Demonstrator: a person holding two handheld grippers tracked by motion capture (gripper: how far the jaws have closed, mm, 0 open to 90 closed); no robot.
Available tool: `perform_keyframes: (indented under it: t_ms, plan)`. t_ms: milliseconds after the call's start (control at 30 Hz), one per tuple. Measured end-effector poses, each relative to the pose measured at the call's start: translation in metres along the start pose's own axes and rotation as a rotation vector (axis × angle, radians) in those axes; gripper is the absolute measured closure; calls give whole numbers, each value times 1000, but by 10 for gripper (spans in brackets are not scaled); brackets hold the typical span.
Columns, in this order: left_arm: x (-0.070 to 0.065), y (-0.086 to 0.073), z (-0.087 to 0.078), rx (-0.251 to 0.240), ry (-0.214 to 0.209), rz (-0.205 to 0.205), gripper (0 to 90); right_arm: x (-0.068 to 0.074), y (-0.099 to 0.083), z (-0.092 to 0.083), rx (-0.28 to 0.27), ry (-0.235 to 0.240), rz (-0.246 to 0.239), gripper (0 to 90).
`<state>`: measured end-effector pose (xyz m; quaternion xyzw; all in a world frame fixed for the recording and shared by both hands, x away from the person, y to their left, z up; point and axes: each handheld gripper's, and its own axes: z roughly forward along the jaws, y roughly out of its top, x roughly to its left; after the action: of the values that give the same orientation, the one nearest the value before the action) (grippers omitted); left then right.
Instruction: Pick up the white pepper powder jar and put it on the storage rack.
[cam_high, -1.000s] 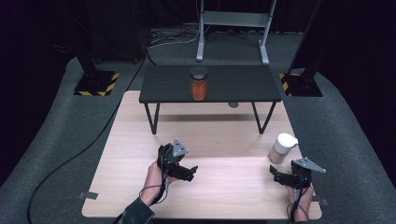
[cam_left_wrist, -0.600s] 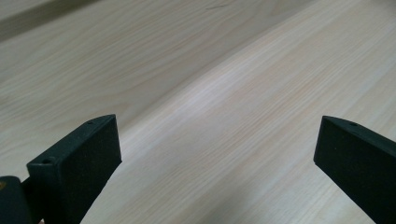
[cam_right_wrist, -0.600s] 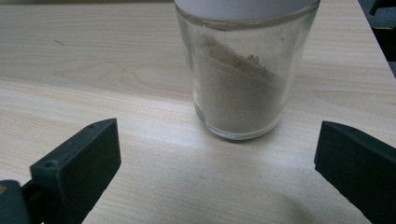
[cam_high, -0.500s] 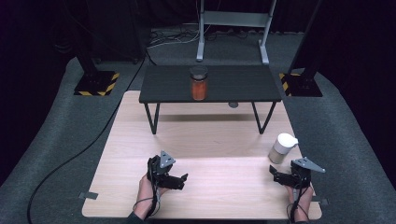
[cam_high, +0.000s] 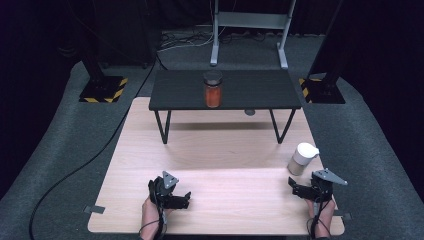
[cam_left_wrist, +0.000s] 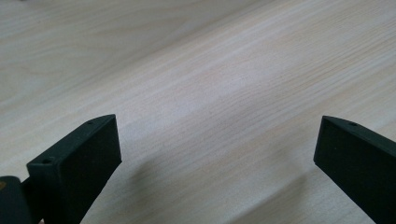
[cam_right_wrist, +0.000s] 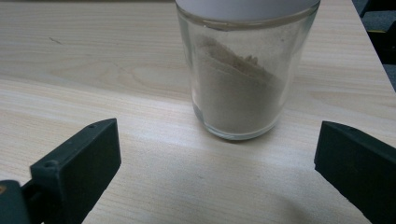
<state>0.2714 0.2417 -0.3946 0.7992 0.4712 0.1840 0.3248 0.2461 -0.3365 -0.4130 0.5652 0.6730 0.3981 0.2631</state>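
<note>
A glass jar with a white lid (cam_high: 301, 158), part full of pale beige powder heaped higher on one side, stands upright on the light wooden table (cam_high: 225, 165) near its right edge. In the right gripper view the jar (cam_right_wrist: 243, 74) sits straight ahead of the jaws, apart from them, with bare wood between. The right gripper (cam_high: 295, 186) lies low near the table's near right corner, just beside the jar on the person's side; its jaws are spread wide and hold nothing. The hand behind it comes in from the bottom edge.

The left gripper (cam_high: 185, 199) rests near the front edge, well apart from the jar, with wide bare wood between the two grippers. Its jaws too stand wide apart and empty, looking down on plain wood grain (cam_left_wrist: 210, 102).

Farther back a small black table (cam_high: 175, 92) stands on the wooden one, and on it an upright jar of orange-red contents with a dark lid (cam_high: 213, 89).
</note>
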Motion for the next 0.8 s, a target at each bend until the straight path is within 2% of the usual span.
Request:
perform_keyframes:
  t_ms: [67, 133, 400, 667, 800]
  plan:
    - [1, 0, 2, 14, -3, 2, 4, 0, 1, 0, 5, 0, -1, 0]
    - [2, -3, 3, 7, -10, -13, 4, 1, 1, 0, 4, -2, -6, 0]
    - [2, -5, 4, 0, -12, -19, 3, 4, 1, 0, 6, -13, -17, 0]
    - [2, -5, 4, -1, -12, -19, 2, 0, 1, -4, -36, -9, 27, 0]
    - [2, -5, 4, -1, -12, -19, 2, 5, 12, -7, -63, -20, -9, 0]
